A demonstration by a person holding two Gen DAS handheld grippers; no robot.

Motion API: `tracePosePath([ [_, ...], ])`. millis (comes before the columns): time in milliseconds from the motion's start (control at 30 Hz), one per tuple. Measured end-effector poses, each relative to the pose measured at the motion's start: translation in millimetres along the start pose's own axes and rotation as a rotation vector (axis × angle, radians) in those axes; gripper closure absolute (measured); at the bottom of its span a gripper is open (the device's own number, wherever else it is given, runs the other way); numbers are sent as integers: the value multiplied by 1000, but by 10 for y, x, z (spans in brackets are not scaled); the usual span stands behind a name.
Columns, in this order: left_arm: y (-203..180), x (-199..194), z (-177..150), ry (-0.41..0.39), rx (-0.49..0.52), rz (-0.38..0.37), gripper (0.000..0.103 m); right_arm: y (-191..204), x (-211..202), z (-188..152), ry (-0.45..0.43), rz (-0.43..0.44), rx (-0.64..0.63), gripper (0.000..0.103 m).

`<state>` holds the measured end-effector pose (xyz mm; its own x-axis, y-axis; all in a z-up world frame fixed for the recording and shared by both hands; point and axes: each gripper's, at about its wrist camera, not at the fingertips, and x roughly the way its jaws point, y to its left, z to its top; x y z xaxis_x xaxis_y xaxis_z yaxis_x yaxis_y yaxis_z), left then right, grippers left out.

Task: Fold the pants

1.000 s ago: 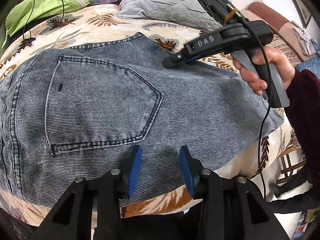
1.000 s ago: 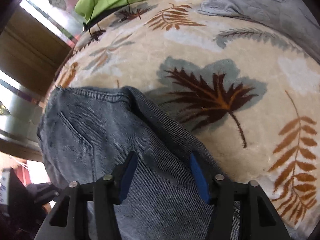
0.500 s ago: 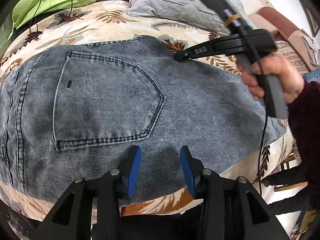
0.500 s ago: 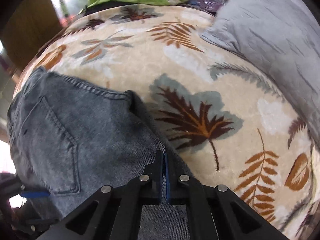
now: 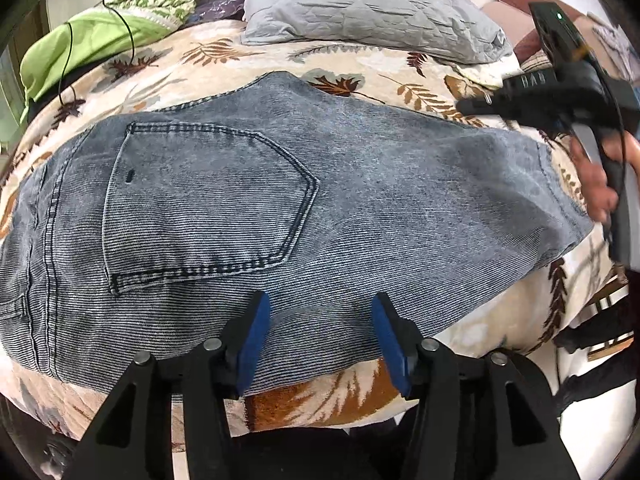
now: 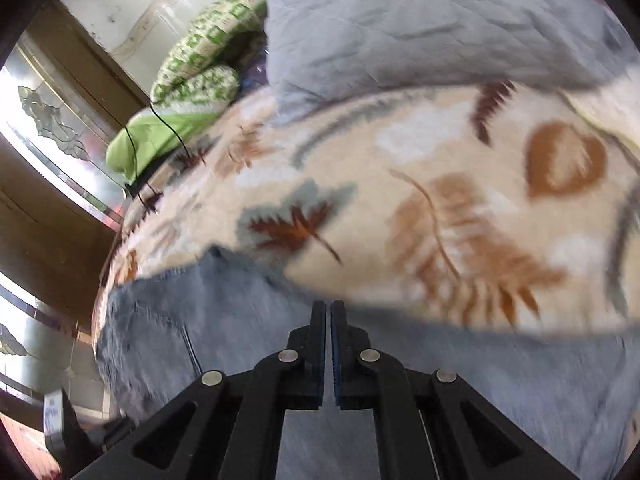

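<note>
Grey-blue denim pants (image 5: 360, 208) lie folded flat on a leaf-patterned blanket (image 5: 240, 56), back pocket (image 5: 208, 200) facing up. My left gripper (image 5: 320, 336) hovers over the pants' near edge. Its jaws are opening, and the blue pads (image 5: 254, 340) stand apart with only the flat denim below them. At the far right, a hand (image 5: 596, 184) holds my right gripper (image 5: 466, 104) above the blanket, just past the pants' far edge. The right wrist view is blurred. It shows that gripper (image 6: 328, 312) shut with nothing in it, above the pants (image 6: 200, 320).
A grey quilted pillow (image 5: 360, 4) lies at the back of the bed, and green bedding (image 5: 92, 44) with a black cable is piled at the back left. The bed's edge runs just below the pants on the near side. A glass-panelled door (image 6: 48, 128) stands to the left.
The right gripper closed its jaws at the pants' far edge, then swung off to the right with nothing in them. The left gripper's jaws have spread wider and it shifted a little.
</note>
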<state>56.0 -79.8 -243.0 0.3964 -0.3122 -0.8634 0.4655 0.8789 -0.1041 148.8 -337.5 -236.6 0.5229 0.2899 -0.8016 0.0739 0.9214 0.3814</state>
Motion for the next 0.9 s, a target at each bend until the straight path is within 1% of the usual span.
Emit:
tracePosePath([
  [100,-44,14,-19,-7,15,25,48,-27,141,-187,47,-90,8,100],
  [133,-52,28,-20,-9,20,31,47,-47,264,-227,71,-139,9,99],
  [167,-41,35,-35,-13,26,36,47,-80,347,-266,78,-162,9,99],
  [233,-63,33,-48,-18,44,49,44,-110,383,-251,4,-164,22,99],
  [267,-87,22,-58,-18,54,52,40,-133,379,-232,-11,-157,38,99],
  [300,-107,29,-60,-16,66,48,36,-183,339,-222,-25,-132,81,99],
  [333,-122,33,-62,-12,76,38,29,-215,287,-235,-41,-114,114,99],
  [367,-138,36,-69,-9,83,30,24,-283,143,-265,-94,-113,155,99],
  [433,-166,54,-76,-12,89,30,19,-430,-139,-370,-186,-113,187,99],
  [467,-188,71,-78,-9,91,37,17,-518,-216,-419,-191,-115,200,99],
  [533,-219,88,-69,-2,89,48,15,-810,-328,-550,-165,-164,239,99],
  [600,-219,102,-46,9,75,47,13,-1123,-449,-695,-175,-213,299,99],
  [633,-215,101,-34,15,71,45,13,-1417,-549,-820,-192,-212,377,99],
  [667,-207,87,-20,22,67,39,13,-1623,-637,-930,-219,-165,450,100],
  [700,-189,51,-5,27,57,31,13,-1807,-735,-1038,-250,-77,526,100],
  [733,-159,6,8,25,42,23,13,-1943,-848,-1163,-284,-38,614,100],
  [767,-120,-57,24,15,23,18,13,-1979,-994,-1270,-310,-101,654,99],
  [800,-72,-148,48,-11,7,25,13,-1935,-1139,-1348,-339,-130,636,96],
  [833,-28,-227,70,-40,1,39,13,-1886,-1207,-1389,-357,-113,617,96],
  [867,39,-334,101,-80,-2,71,13,-1806,-1267,-1439,-370,-72,593,96],
  [900,90,-395,123,-99,-6,100,13,-1701,-1292,-1469,-364,-47,566,96],
])
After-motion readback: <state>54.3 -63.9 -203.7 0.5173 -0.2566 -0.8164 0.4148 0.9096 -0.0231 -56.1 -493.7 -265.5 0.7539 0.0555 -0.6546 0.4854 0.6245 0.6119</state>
